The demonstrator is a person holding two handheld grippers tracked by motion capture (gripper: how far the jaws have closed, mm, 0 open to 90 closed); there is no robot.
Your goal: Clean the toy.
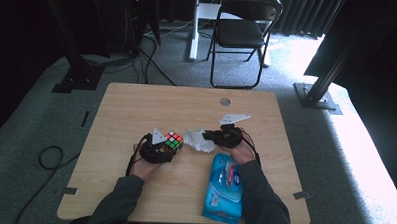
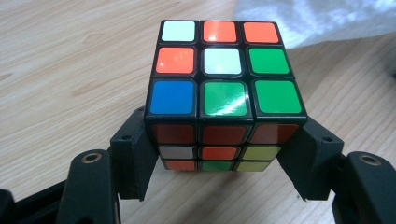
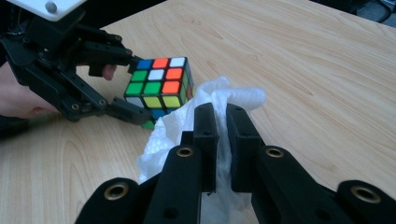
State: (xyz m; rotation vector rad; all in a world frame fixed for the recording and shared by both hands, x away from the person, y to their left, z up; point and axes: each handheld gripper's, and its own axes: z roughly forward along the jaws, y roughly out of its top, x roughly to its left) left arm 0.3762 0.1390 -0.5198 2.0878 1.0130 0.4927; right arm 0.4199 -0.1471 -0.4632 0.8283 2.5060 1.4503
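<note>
Here, in the high view, the left tongs [image 1: 166,147] grasp a puzzle cube [image 1: 174,140] on the worktop [image 1: 136,110], while the right tongs [image 1: 211,136] pinch a white wipe [image 1: 199,140] just beside it; a blue wipe packet [image 1: 224,188] lies behind the right tongs. In the left gripper view the cube [image 2: 224,88] sits squarely clamped, one face up (being a cube, no long axis). In the right gripper view the wipe [image 3: 205,112] is clenched, bunched end toward the cube [image 3: 159,86]. Judged step: wiping; next, press the wipe onto a face.
</note>
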